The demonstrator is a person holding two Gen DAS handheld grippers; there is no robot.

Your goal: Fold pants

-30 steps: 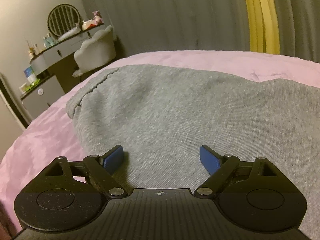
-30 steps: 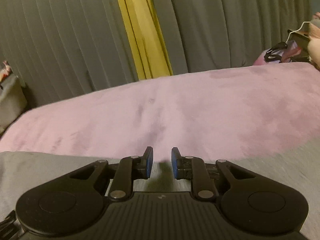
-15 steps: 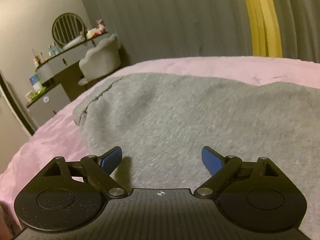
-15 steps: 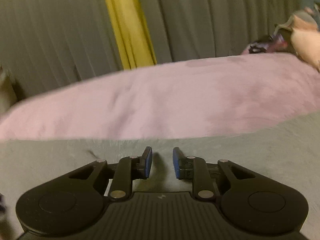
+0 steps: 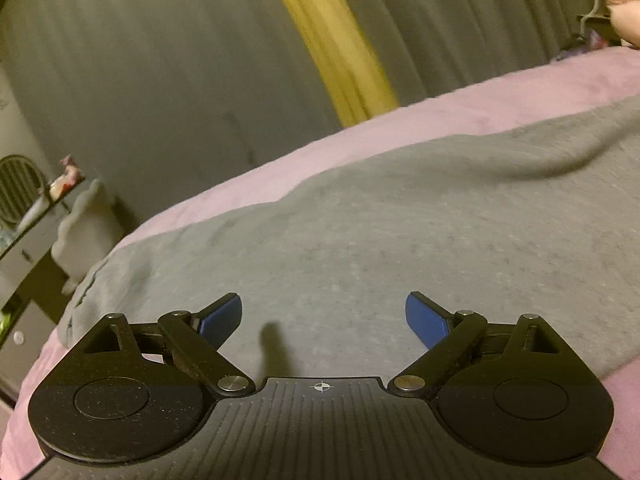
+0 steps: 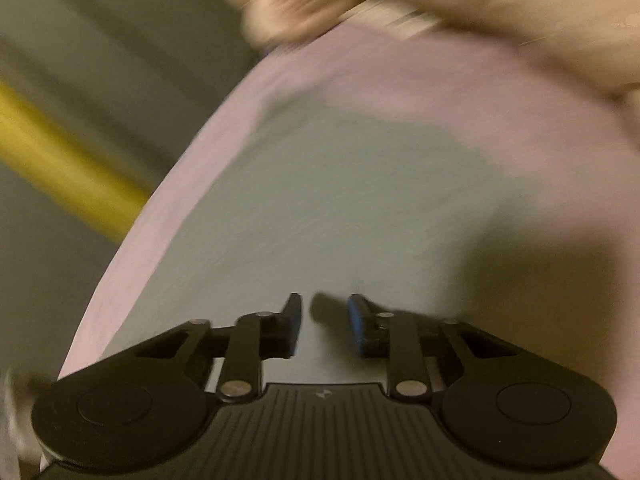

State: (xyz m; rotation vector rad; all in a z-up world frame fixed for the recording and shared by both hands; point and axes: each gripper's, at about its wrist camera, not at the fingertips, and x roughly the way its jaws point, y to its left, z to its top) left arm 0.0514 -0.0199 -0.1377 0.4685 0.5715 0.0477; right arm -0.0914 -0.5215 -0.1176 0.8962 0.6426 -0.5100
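Observation:
Grey pants (image 5: 360, 240) lie spread on a pink bed cover (image 5: 500, 104). My left gripper (image 5: 323, 318) is wide open just above the grey cloth, with nothing between its blue pads. In the right wrist view the pants (image 6: 340, 208) run away from me across the pink cover (image 6: 460, 80). My right gripper (image 6: 325, 320) hovers over the cloth with its fingers a small gap apart and nothing between them. This view is blurred by motion.
Grey curtains with a yellow strip (image 5: 340, 52) hang behind the bed. A dressing table with a round mirror (image 5: 16, 192) and a pale chair (image 5: 86, 232) stand at the left. A blurred pale shape (image 6: 480, 8) lies at the bed's far end.
Both views have swung. The left gripper turned right, so the dresser slid to the frame edge. The right gripper turned along the pants. Neither gripper changed its opening.

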